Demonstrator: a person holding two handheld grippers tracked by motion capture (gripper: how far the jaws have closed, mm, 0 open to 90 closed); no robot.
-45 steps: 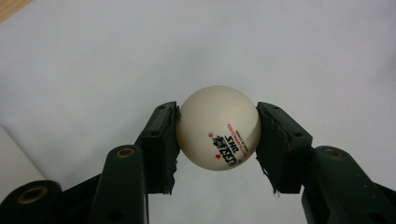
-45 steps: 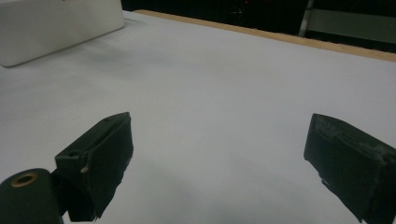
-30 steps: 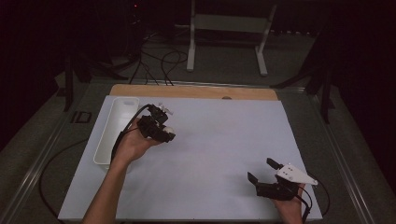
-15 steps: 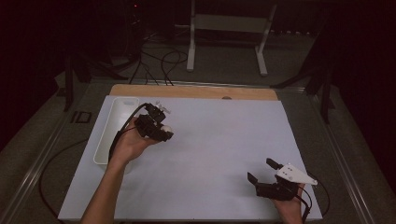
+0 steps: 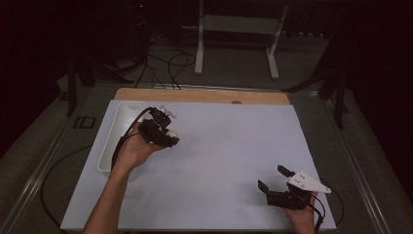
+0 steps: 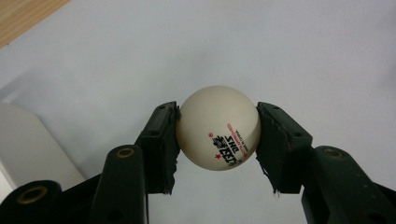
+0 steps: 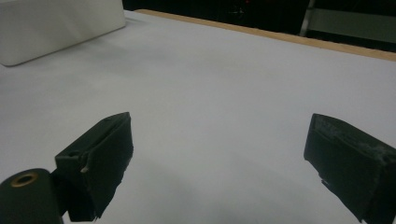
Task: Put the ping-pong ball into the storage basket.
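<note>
centrally, the left gripper (image 6: 217,135) clamps a white table tennis ball (image 6: 218,127) between both jaw pads, printed logo facing the camera, above the white table sheet (image 6: 233,42). from the high view, this gripper (image 5: 168,137) sits just right of the white tray (image 5: 113,141), near the sheet's left side. the right gripper (image 7: 219,163) rests at the near right corner, jaws spread wide with nothing between them.

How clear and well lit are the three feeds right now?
High view: dim, dark surroundings, mat evenly lit. Left gripper view: bright and sharp, the ball print readable, soft shadow under it. Right gripper view: the near claw tips slightly soft, tray legible.
</note>
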